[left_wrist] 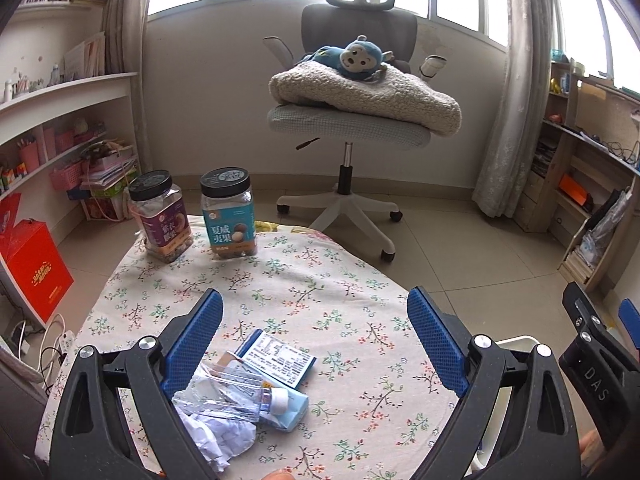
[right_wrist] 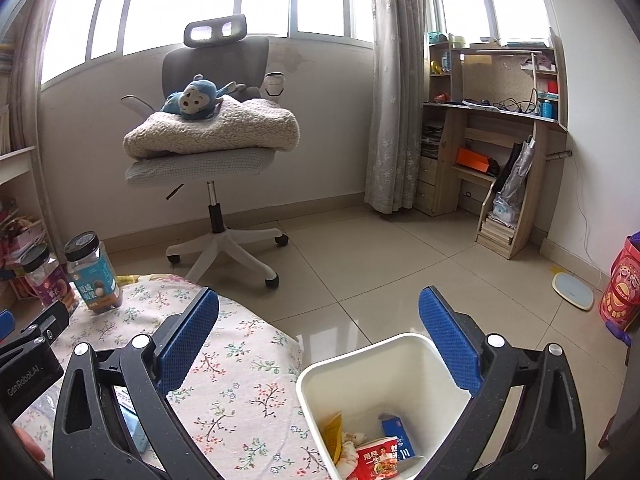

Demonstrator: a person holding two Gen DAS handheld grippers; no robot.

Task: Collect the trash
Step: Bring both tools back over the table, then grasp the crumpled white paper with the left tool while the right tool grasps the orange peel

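On the flowered tablecloth (left_wrist: 304, 292) lies a small heap of trash: a blue-and-white carton (left_wrist: 280, 358), a crushed clear plastic bottle (left_wrist: 228, 390) with a white cap, and a crumpled paper ball (left_wrist: 224, 436). My left gripper (left_wrist: 316, 328) hangs above the cloth, open wide, its left finger right beside the heap and nothing between the pads. My right gripper (right_wrist: 320, 336) is open and empty over the white trash bin (right_wrist: 360, 356), which holds several wrappers and a small blue box (right_wrist: 398, 438).
Two black-lidded snack jars (left_wrist: 160, 216) (left_wrist: 230, 212) stand at the table's far left. A swivel chair (right_wrist: 216, 160) with a blanket and blue plush toy stands beyond. Shelves line the left, a wooden desk (right_wrist: 492, 128) the right. Tiled floor surrounds the bin.
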